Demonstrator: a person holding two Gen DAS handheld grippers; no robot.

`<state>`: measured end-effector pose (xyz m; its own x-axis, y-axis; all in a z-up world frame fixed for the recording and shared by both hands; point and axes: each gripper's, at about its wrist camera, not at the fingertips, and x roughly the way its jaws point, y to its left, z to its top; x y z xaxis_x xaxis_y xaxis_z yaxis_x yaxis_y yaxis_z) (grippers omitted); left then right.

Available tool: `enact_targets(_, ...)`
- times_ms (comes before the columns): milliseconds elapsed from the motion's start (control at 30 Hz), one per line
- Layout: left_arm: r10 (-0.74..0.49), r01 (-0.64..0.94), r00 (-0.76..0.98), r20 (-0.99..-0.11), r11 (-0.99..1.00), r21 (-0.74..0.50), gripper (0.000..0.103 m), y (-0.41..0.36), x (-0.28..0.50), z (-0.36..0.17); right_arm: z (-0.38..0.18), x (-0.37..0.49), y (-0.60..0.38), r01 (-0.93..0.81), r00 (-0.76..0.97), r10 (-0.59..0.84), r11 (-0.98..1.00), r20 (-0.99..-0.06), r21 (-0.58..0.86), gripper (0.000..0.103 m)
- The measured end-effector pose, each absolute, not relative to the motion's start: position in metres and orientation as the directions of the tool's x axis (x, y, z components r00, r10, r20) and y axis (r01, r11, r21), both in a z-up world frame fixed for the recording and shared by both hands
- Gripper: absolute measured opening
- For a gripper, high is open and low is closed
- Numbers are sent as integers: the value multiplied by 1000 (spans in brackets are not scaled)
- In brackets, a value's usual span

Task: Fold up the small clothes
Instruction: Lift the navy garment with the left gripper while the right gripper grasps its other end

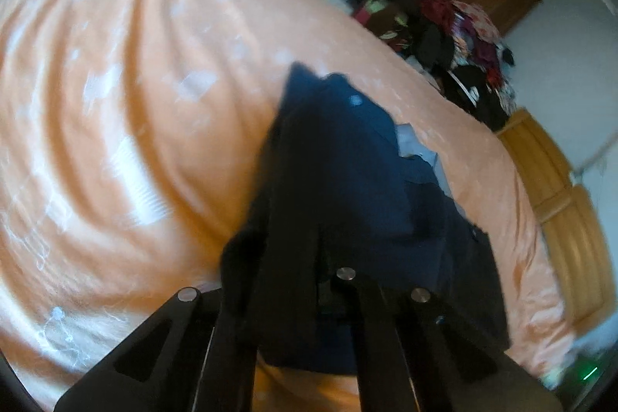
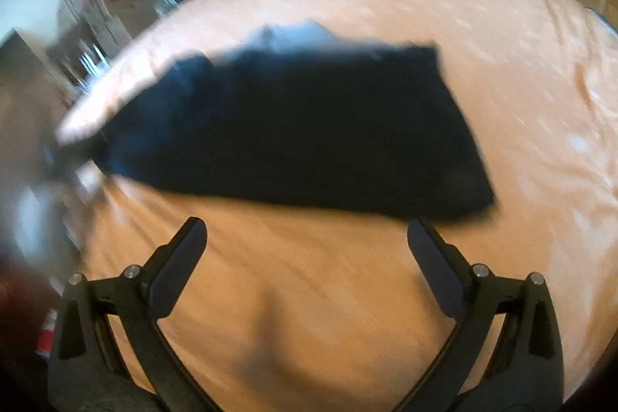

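Navy fabric: small garment [image 2: 293,126] lying on the orange bed sheet [image 2: 502,72], part-folded, a pale lining showing at its far edge. Left hand-held gripper [image 1: 293,257] is clenching a bunched end of the garment, cloth draping over its fingers. Right hand-held gripper [image 2: 307,238] is hovering w/ fingers spread, released, just short of the garment's near edge, not touching. Both views blurring w/ motion. Risks, as I judge: left pull dragging the whole piece instead of folding; layers slipping apart; right side pinching sheet along w/ cloth.
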<state>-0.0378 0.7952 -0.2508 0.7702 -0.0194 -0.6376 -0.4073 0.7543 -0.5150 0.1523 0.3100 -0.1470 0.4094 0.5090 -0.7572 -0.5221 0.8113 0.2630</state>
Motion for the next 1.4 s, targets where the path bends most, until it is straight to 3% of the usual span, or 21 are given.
enact_targets(100, 31, -398, 765, -643, 808, -435, 1, 781, -35, -241, -120, 190, 389, -567, 317, 605, 738, -731, 365, 102)
enact_targets(267, 125, -367, 770, -626, 889, -275, 1, 748, -30, -218, -92, 221, 568, -715, 145, 635, 597, -759, 364, 102)
enact_targets(367, 132, -324, 783, -608, 920, -218, 1, 728, -25, -208, -107, 226, 648, -763, -2, 558, 535, -830, 362, 102)
enact_targets(500, 126, -271, 795, -593, 949, -162, 1, 706, -17, -198, -137, 228, 708, -791, -44, 416, 540, -908, 286, 102)
enact_targets(567, 123, -235, 801, -586, 965, -119, 2, 693, -13, -193, -154, 227, 720, -809, -49, 370, 530, -928, 254, 95)
enact_targets(633, 114, -202, 806, -581, 975, -90, 2, 681, -9, -190, -163, 235, 712, -804, -29, 369, 544, -929, 241, 38)
enact_targets(733, 72, -142, 811, -580, 987, -76, 1, 662, 0, -184, -163, 258, 653, -704, -50, 526, 584, -849, 404, 16)
enact_targets(933, -156, 162, 798, -582, 986, -42, 2, 554, 35, -171, -171, 276, 462, -537, 61, 713, 613, -698, 579, 11)
enact_targets(1067, -262, 303, 726, -635, 952, -47, 3, 480, 63, -189, -209, 294, 373, -418, 81, 736, 638, -672, 647, 11)
enact_targets(1267, -315, 388, 627, -713, 919, -66, 4, 408, 98, -222, -256, 303, 306, -311, 71, 759, 633, -647, 709, 11)
enact_targets(1400, -297, 395, 596, -746, 917, -51, 12, 383, 118, -237, -263, 308, 295, -308, 42, 792, 590, -609, 747, 11)
